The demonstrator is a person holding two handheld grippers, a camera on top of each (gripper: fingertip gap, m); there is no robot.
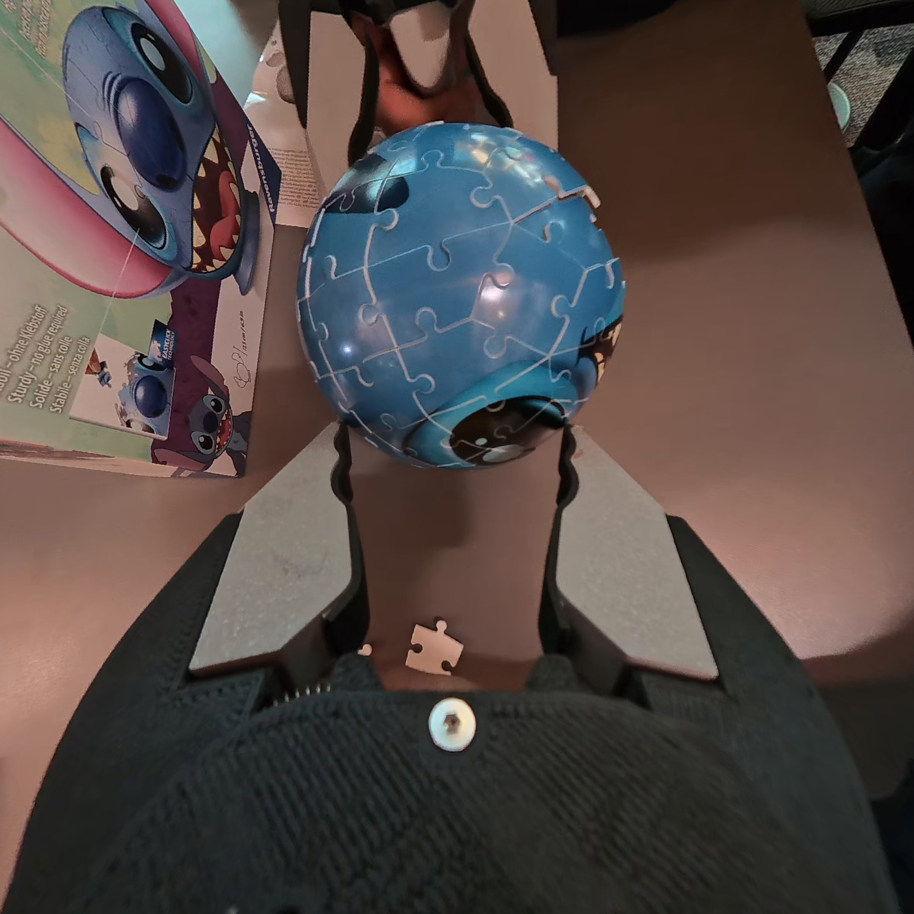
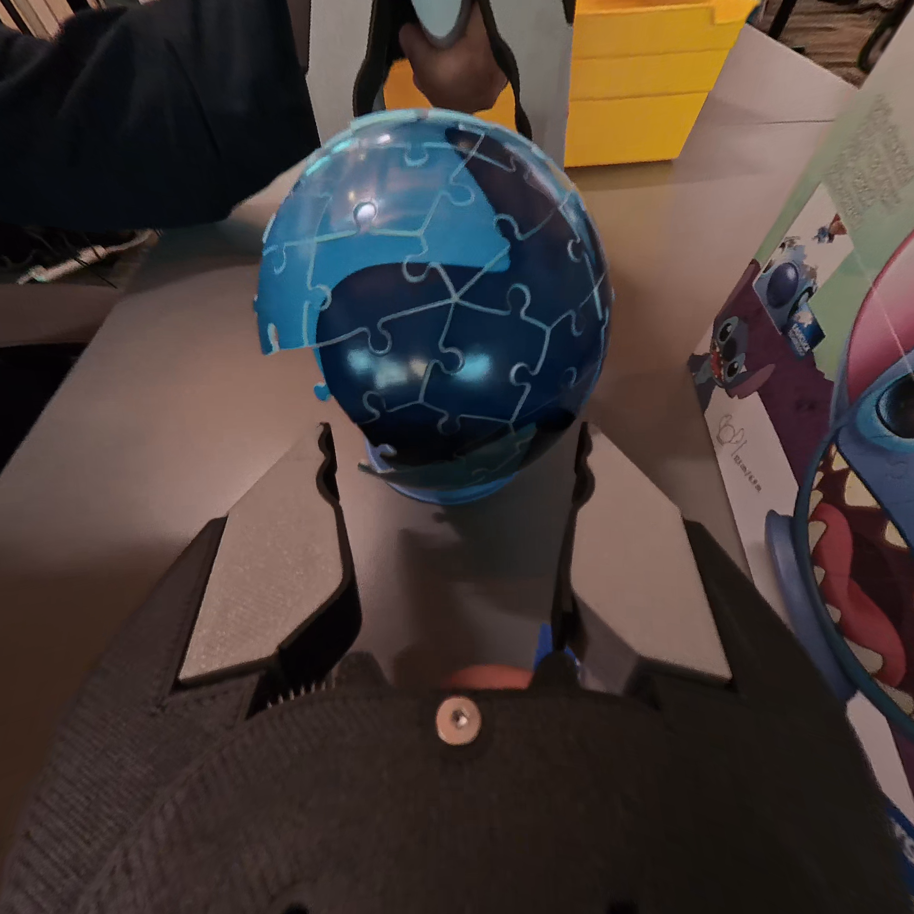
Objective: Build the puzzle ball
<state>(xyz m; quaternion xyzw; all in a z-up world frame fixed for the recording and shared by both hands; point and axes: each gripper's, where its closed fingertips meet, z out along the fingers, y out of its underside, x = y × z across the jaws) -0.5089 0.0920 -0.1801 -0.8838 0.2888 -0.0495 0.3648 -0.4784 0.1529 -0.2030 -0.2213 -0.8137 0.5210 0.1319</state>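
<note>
The puzzle ball, glossy blue and nearly all assembled, sits between the two claws, which face each other across it. In the left wrist view the left claw is spread wide, its fingertips at the ball's lower edge on either side, at about 7 and 5 o'clock of the ball; whether they touch it cannot be told. Behind the claw's fingers, at 6 o'clock, a loose white puzzle piece lies face down on the bench. The puzzle box, printed with a blue cartoon creature, lies at 10 o'clock. In the right wrist view the right claw is likewise wide open, its tips flanking the bottom of the ball, which rests on a blue stand. One edge of the ball, at its 9 o'clock, is jagged where pieces are missing. A yellow bin stands at 1 o'clock, and a dark sleeve reaches in at 10 o'clock.
</note>
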